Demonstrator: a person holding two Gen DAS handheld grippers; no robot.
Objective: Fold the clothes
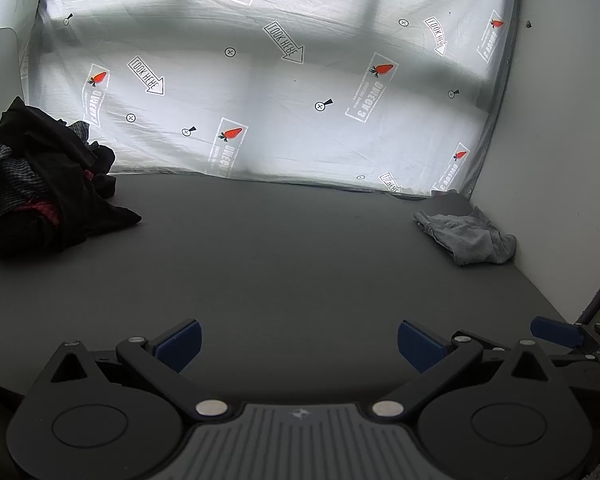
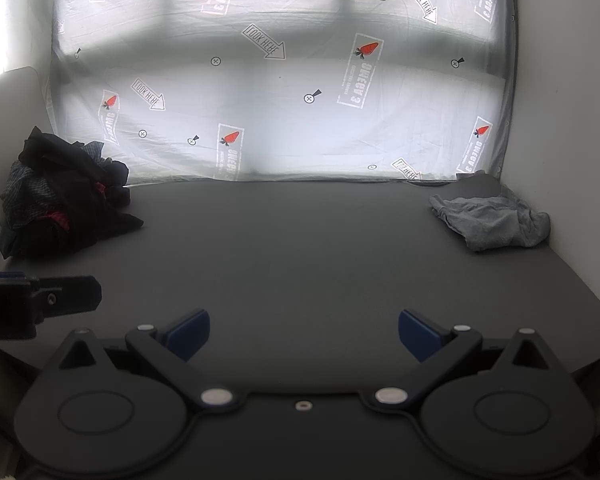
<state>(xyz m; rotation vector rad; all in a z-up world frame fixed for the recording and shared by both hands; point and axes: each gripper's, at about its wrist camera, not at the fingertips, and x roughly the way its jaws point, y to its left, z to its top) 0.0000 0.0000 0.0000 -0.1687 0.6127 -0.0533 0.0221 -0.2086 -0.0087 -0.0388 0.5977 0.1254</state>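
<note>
The left tool [image 1: 299, 346] hovers low over the near edge of the dark grey matte surface [image 1: 280, 264], its blue-padded fingers spread wide with nothing between them. The right tool [image 2: 304, 336] hangs beside it at the same edge, likewise spread and empty. Between both tools and the far edge the surface lies bare.

At the far left corner sits a crumpled heap of dark clothes [image 1: 44, 188], black cloth over a checked piece with a streak of red showing. At the far right corner, against the white wall [image 1: 560, 140], lies a small grey garment [image 1: 470, 236]; it looks loosely gathered, and whether it counts as folded I cannot tell. A pale printed sheet [image 1: 260, 92] hangs behind the far edge.

This fits a pause between garments, either before a piece is drawn from the heap or after one is set aside. Taking a piece from the heap would call for pinching a single layer.
</note>
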